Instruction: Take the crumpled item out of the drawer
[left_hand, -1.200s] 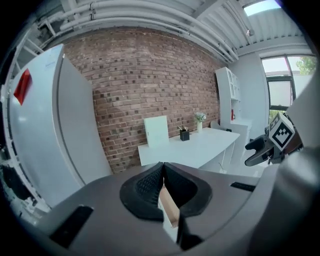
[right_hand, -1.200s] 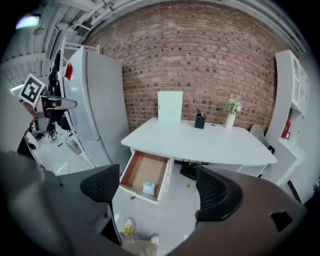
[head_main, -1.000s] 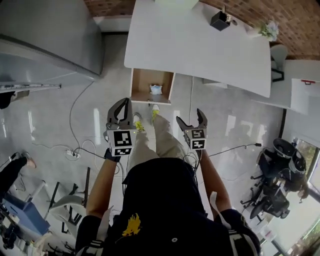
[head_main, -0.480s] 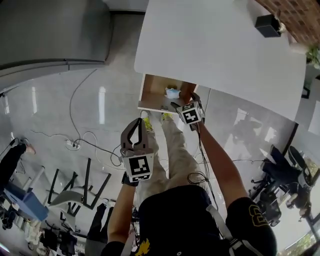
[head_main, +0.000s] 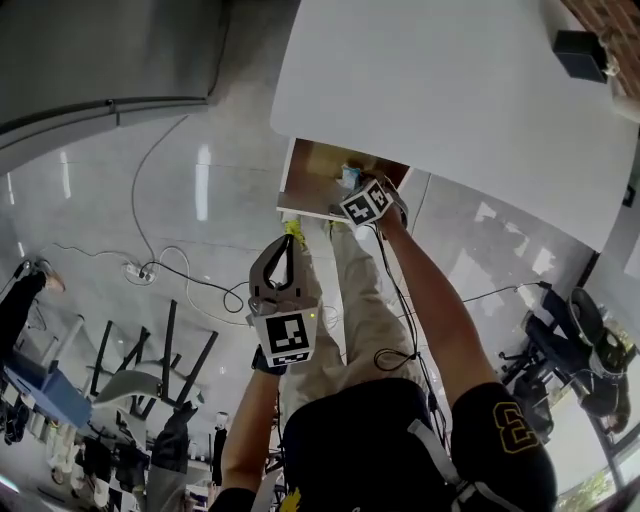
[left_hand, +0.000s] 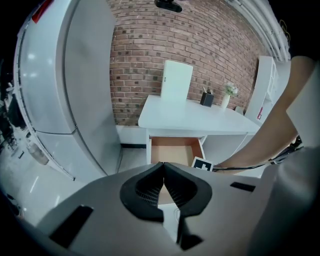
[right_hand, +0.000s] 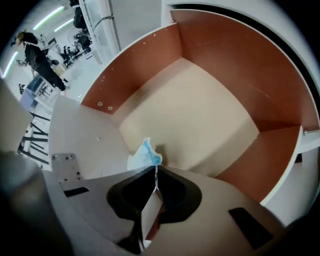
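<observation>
An open wooden drawer (head_main: 312, 165) (left_hand: 175, 149) (right_hand: 200, 115) hangs under the white table (head_main: 450, 90). Inside it lies the crumpled blue-and-white item (right_hand: 144, 155), partly visible in the head view (head_main: 349, 176). My right gripper (right_hand: 155, 169) (head_main: 358, 186) reaches into the drawer, and its jaws are shut on the edge of the crumpled item. My left gripper (head_main: 287, 240) (left_hand: 163, 165) hangs back over the floor, well short of the drawer. Its jaws are shut with nothing between them.
Cables (head_main: 150, 270) trail over the glossy floor at left. A large grey cabinet (head_main: 100, 50) stands at the far left, with chair frames (head_main: 150, 370) near me. A black box (head_main: 581, 54) sits on the table. Office chairs (head_main: 590, 340) stand at right.
My right gripper moved forward into the drawer and its jaws went from wide open to shut on the crumpled item. The left gripper dropped back slightly.
</observation>
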